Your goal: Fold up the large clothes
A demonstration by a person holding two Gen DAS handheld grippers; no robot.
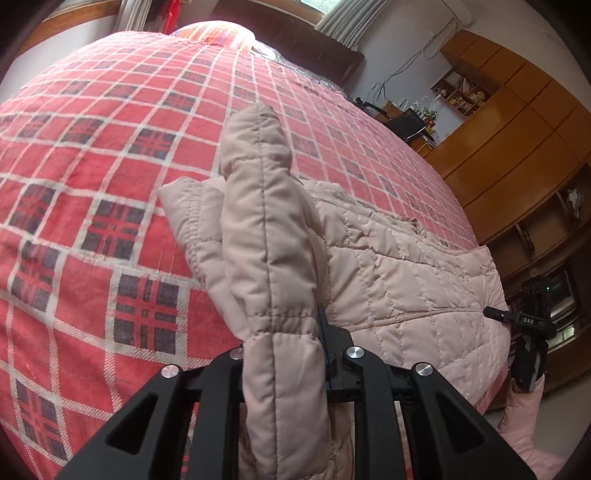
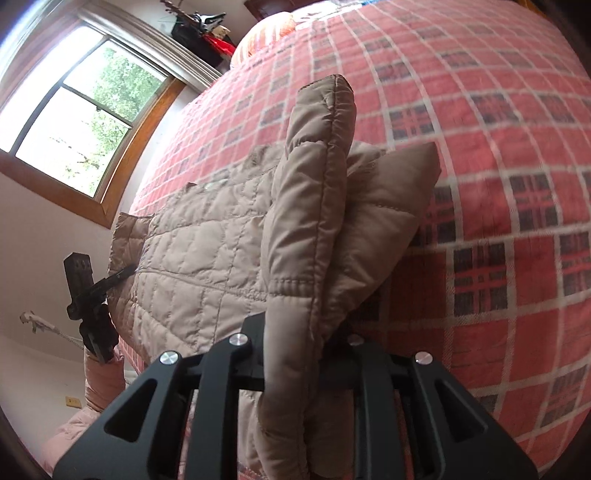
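Note:
A pale beige quilted jacket (image 1: 399, 266) lies on the red plaid bed, near its foot edge. My left gripper (image 1: 284, 354) is shut on a padded fold of the jacket's hem, which stands up between its fingers. In the right wrist view the same jacket (image 2: 192, 254) spreads to the left, and my right gripper (image 2: 295, 332) is shut on the opposite corner of the hem, its fold rising upright. Each view shows the other gripper at the jacket's far edge: the right gripper (image 1: 524, 325) and the left gripper (image 2: 92, 295). Fingertips are hidden by fabric.
The red plaid bedspread (image 1: 110, 166) covers the whole bed, with a pillow (image 1: 218, 31) at the head. Wooden wardrobes and shelves (image 1: 517, 147) stand to one side. A window (image 2: 74, 103) is on the other. A person's pink sleeve (image 2: 99, 380) holds the left gripper.

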